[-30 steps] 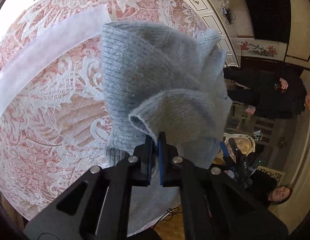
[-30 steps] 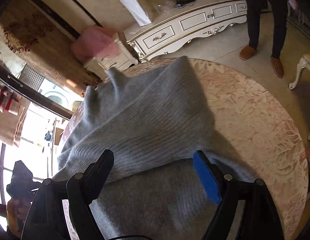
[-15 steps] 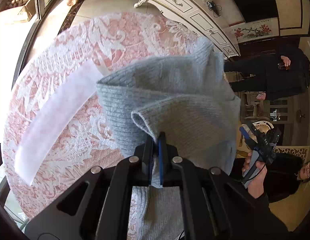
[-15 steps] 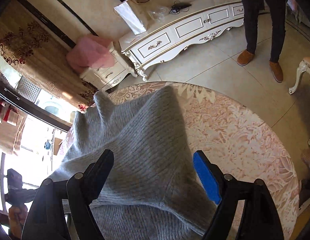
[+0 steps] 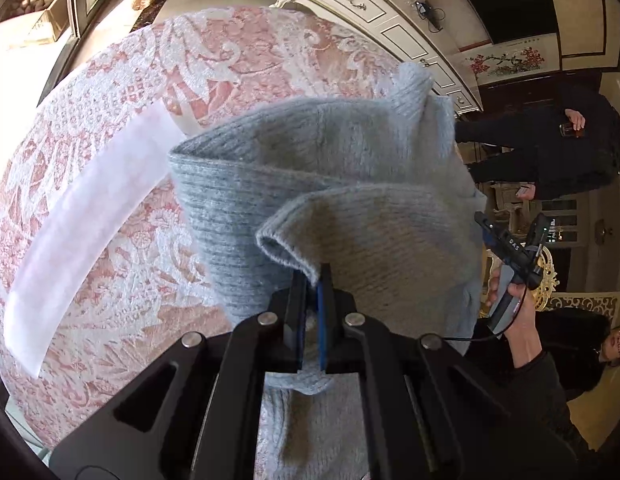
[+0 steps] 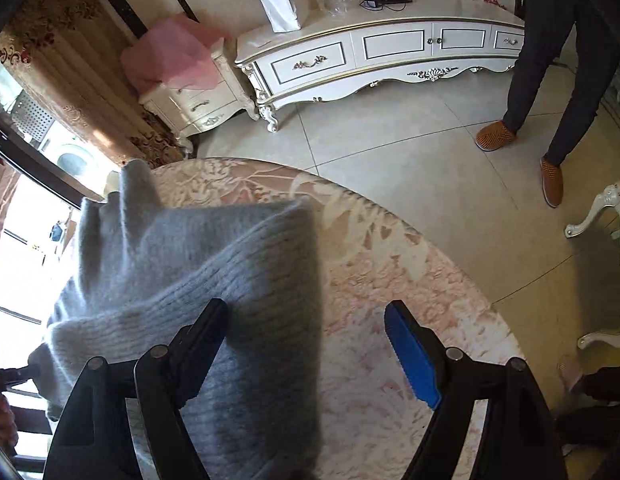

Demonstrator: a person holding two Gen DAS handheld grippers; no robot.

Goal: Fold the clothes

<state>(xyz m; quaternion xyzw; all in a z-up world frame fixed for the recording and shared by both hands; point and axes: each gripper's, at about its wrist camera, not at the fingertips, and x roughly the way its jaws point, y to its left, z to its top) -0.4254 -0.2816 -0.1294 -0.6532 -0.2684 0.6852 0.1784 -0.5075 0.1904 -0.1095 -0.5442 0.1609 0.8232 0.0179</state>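
Sweater (image 5: pixel 349 184), grey knit, judged soft, light and limp, is held raised over the worktop (image 5: pixel 110 160) by its hem in the closed left gripper (image 5: pixel 313 280) jaws; right gripper (image 6: pixel 306 320) jaws are spread, empty.

Left gripper (image 5: pixel 311 280) is matte black with silver screws on its linkage and blue finger pads. Right gripper (image 6: pixel 306 320) has black arms, silver screws, one ridged blue pad (image 6: pixel 409 356).

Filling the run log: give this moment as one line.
left gripper: shut on grey ribbed knit sweater, lifted | right gripper: open, holding nothing | pink patterned round table
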